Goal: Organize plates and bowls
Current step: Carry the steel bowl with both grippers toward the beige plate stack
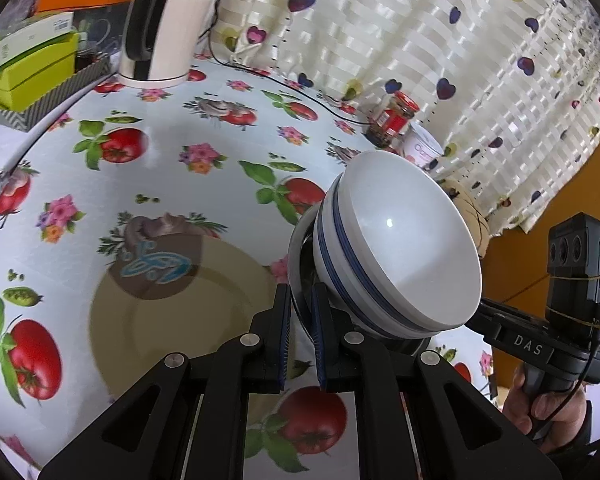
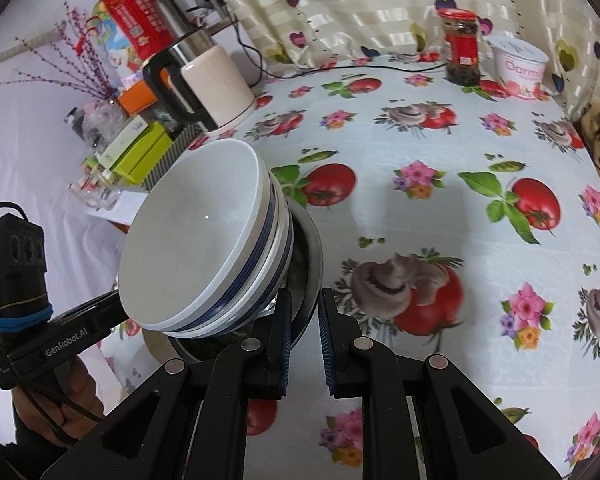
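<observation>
both grippers, left gripper (image 1: pixel 300 336) and right gripper (image 2: pixel 304 336), pinch the metal bowl (image 2: pixel 304 264) rim; the tilted white bowls (image 2: pixel 204 240) inside could slide out over the plate (image 1: pixel 172 320) mid-table.

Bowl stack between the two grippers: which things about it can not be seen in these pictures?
- Bowl count: left wrist view, the top white bowl covers the rest.
- Metal bowl inside: right wrist view, hidden by the stack.
- Beige plate: near edge behind the left gripper.

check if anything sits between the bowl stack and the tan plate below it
Nothing visible does. The bowl stack, pinched at its metal rim by both grippers, hangs beside the tan plate, whose surface is bare.
</observation>
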Tool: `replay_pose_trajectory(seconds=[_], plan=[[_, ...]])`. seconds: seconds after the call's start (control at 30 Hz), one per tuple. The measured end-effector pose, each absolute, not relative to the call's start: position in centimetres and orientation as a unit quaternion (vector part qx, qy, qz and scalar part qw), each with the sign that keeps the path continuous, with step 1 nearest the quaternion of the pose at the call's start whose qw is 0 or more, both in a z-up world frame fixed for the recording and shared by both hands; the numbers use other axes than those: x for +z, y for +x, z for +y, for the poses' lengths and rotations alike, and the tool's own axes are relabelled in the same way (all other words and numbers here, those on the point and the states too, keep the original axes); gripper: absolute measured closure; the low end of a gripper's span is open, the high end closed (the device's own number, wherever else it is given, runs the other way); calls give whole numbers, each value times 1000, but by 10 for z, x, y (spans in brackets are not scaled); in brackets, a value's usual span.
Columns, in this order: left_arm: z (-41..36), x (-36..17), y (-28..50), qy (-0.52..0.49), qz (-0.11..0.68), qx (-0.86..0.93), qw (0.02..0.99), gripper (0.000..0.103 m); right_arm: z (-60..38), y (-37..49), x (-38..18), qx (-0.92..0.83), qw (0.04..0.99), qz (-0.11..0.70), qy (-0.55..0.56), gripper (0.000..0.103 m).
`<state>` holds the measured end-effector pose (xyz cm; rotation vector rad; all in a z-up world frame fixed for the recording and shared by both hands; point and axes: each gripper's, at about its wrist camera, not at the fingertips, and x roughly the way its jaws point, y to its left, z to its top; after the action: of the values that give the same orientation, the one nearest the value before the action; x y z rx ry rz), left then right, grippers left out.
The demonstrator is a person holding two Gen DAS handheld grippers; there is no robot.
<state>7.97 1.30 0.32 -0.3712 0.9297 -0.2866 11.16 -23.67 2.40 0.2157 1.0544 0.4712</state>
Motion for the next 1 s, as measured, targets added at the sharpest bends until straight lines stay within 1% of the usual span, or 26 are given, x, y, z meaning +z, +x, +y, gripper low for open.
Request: replay_pose_trajectory(seconds=[0.43, 1.0], plan=[[57, -2, 65, -197, 439, -94, 872, 93, -187, 117, 23, 259, 821, 503, 79, 89], [96, -20, 50, -214, 446, -49, 868, 93, -135, 119, 2, 291, 800, 523, 53, 89]])
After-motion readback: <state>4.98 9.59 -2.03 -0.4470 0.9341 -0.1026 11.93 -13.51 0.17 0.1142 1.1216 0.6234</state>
